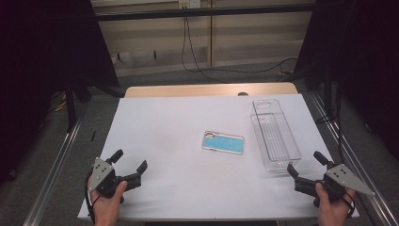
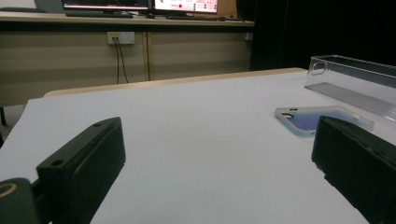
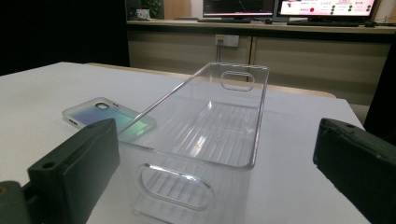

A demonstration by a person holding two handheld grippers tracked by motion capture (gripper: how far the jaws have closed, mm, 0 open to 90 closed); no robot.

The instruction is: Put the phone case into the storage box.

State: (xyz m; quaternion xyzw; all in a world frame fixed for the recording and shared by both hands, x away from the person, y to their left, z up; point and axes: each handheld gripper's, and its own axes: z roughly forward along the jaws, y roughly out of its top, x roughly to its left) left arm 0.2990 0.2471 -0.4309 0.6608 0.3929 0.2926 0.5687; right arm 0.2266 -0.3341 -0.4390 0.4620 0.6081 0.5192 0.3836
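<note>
A phone in a clear case with a blue back (image 1: pixel 224 142) lies flat near the middle of the white table (image 1: pixel 164 132). To its right stands a long clear plastic bin (image 1: pixel 275 134), empty, with handle cut-outs at both ends. My left gripper (image 1: pixel 130 160) rests at the front left of the table, open, nothing between its jaws; the phone (image 2: pixel 322 119) lies ahead of it to the right. My right gripper (image 1: pixel 307 163) sits at the front right, open and empty, just short of the bin's near end (image 3: pixel 196 154), with the phone (image 3: pixel 109 116) beyond on the left.
The table's far edge shows a strip of bare wood (image 1: pixel 211 89). Dark curtains hang at both sides, and cables (image 1: pixel 197 61) trail over the floor behind. A desk with monitors (image 2: pixel 140 5) stands along the far wall.
</note>
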